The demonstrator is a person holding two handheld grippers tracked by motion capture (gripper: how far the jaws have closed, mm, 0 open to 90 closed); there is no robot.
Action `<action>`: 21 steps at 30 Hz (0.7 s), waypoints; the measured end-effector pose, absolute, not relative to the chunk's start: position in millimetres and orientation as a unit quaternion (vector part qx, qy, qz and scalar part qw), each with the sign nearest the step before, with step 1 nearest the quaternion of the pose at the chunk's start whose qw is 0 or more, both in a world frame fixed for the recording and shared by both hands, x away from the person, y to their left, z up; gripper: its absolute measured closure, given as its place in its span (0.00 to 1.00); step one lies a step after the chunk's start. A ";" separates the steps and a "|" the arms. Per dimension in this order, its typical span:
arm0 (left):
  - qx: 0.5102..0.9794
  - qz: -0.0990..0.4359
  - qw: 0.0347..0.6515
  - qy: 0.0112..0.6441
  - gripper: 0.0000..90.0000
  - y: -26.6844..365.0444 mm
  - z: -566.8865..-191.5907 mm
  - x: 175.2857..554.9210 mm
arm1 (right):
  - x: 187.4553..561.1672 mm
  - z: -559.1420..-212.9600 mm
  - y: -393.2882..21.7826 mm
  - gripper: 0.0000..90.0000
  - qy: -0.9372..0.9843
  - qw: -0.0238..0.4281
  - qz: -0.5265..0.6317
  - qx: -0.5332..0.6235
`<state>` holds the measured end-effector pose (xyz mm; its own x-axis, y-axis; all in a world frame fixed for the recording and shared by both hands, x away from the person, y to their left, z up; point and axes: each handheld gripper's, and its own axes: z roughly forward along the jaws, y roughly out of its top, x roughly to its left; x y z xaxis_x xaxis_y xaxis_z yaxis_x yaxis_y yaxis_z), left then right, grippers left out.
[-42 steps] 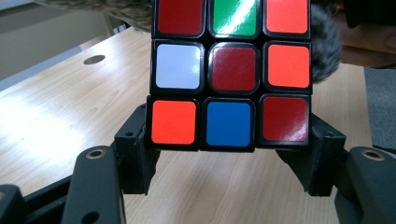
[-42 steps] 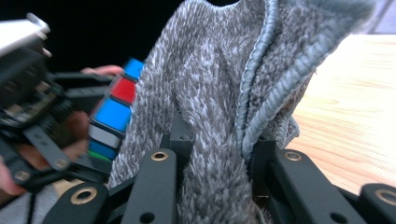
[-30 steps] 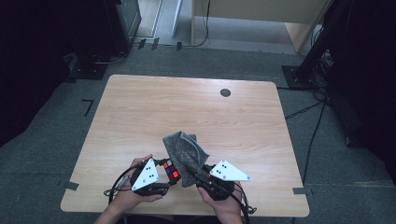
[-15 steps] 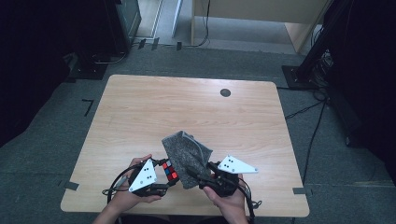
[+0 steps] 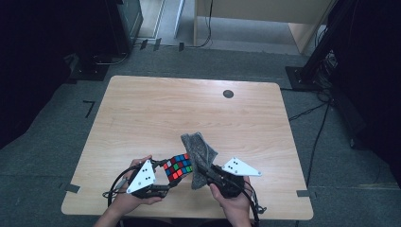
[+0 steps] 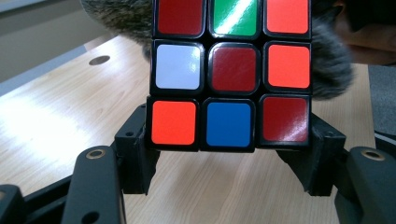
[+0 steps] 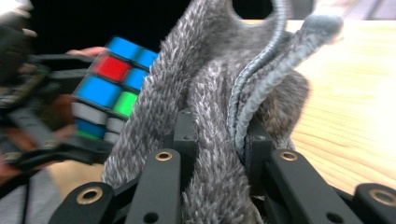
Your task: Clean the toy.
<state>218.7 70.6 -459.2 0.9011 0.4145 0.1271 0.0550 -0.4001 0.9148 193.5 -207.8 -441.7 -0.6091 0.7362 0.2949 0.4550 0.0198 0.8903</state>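
Note:
A Rubik's cube (image 5: 178, 165) hangs just above the near edge of the table, with my left gripper (image 5: 171, 176) shut on it. Seen up close, the cube (image 6: 231, 70) has a jaw of the left gripper (image 6: 231, 142) on each side of its bottom row. A grey fuzzy cloth (image 5: 201, 149) rises beside the cube's right side and touches it. My right gripper (image 5: 201, 176) is shut on the cloth; its jaws have just been closing with the cloth between them. In the right gripper view the cloth (image 7: 205, 93) bunches between the jaws of the right gripper (image 7: 218, 140), with the cube (image 7: 112, 88) at the left.
The wooden table (image 5: 156, 109) has a dark round hole (image 5: 228, 93) near its far edge. Both hands are at the near edge. Dark cabinets and cables (image 5: 312, 111) lie on the floor around the table.
My right gripper has shifted slightly to the right with the cloth, and more of the cube's coloured face shows. The left gripper has kept still.

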 end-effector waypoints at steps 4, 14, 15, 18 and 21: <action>0.839 0.187 0.492 0.139 0.38 64.4 -465.7 218.5 | 187.4 -432.6 -204.9 0.82 0.694 0.110 0.591 0.397; 0.829 0.174 0.513 0.137 0.38 67.8 -461.0 217.7 | 189.7 -440.2 -205.4 0.82 0.702 0.137 0.558 0.421; 0.830 0.182 0.508 0.139 0.38 67.0 -460.8 217.3 | 188.8 -438.9 -204.9 0.82 0.701 0.134 0.564 0.416; 0.839 0.201 0.488 0.134 0.38 62.5 -461.8 215.1 | 181.5 -429.7 -195.4 0.81 0.710 0.141 0.573 0.384; 0.840 0.200 0.487 0.131 0.38 60.3 -461.2 213.5 | 179.8 -427.1 -192.2 0.81 0.711 0.152 0.568 0.384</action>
